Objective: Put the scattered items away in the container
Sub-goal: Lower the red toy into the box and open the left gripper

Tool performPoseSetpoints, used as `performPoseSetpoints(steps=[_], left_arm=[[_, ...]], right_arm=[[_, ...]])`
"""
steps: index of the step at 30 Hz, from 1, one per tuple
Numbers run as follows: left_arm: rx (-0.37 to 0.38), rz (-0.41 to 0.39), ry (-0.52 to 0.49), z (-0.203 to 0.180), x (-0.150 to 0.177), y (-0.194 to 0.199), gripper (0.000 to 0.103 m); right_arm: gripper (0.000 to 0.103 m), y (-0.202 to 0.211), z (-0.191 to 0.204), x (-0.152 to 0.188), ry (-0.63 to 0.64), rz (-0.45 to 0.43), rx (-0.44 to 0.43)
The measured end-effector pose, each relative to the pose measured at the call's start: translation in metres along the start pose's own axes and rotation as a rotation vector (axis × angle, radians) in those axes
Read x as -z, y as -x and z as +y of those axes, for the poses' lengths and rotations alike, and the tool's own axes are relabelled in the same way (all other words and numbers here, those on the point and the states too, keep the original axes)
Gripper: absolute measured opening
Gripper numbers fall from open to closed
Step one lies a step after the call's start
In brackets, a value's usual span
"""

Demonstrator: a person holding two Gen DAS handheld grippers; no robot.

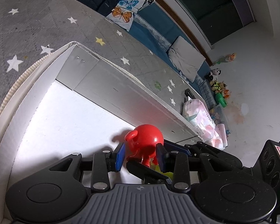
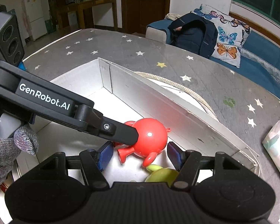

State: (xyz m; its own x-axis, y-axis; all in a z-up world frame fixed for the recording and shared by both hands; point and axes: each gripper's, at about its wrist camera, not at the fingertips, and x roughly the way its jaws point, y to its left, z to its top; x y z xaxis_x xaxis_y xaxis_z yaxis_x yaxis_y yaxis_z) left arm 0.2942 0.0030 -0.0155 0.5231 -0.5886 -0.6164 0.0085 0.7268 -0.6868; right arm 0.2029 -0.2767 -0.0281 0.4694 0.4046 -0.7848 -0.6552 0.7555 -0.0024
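Observation:
A red round toy figure (image 1: 145,140) lies inside the white cardboard box (image 1: 106,85), near its far wall. My left gripper (image 1: 141,154) is in the box with its blue pads either side of the toy's legs, jaws apart, not clamped. In the right wrist view the same red toy (image 2: 149,136) lies between the pads of my open right gripper (image 2: 140,154). The left gripper's black finger (image 2: 121,132) reaches in from the left and touches the toy. A yellow-green toy (image 2: 162,174) lies in the box just below the red one, partly hidden by my gripper.
The box (image 2: 158,100) sits on a grey star-patterned mattress (image 2: 140,56). A pink-and-white packet (image 2: 276,140) lies on the mattress at right. A blue sofa with a butterfly pillow (image 2: 227,41) and a dark jacket stands behind. Soft toys (image 1: 218,87) lie on the floor.

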Motion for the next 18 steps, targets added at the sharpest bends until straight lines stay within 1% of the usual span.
performPoseSetpoints(steps=[10,14,18], left_arm=[[-0.003,-0.004,0.0,0.0001,0.001,0.0003,0.038],[-0.003,-0.006,-0.001,0.0005,0.0013,0.0006,0.038],[-0.004,-0.009,0.0,-0.0001,0.0013,0.001,0.038]], right_arm=[[0.067,0.0014,0.0001,0.0004,0.003,-0.004,-0.001],[0.072,0.0026,-0.0007,0.0004,0.004,-0.011,-0.002],[0.072,0.0041,-0.0005,0.0001,0.002,-0.018,-0.003]])
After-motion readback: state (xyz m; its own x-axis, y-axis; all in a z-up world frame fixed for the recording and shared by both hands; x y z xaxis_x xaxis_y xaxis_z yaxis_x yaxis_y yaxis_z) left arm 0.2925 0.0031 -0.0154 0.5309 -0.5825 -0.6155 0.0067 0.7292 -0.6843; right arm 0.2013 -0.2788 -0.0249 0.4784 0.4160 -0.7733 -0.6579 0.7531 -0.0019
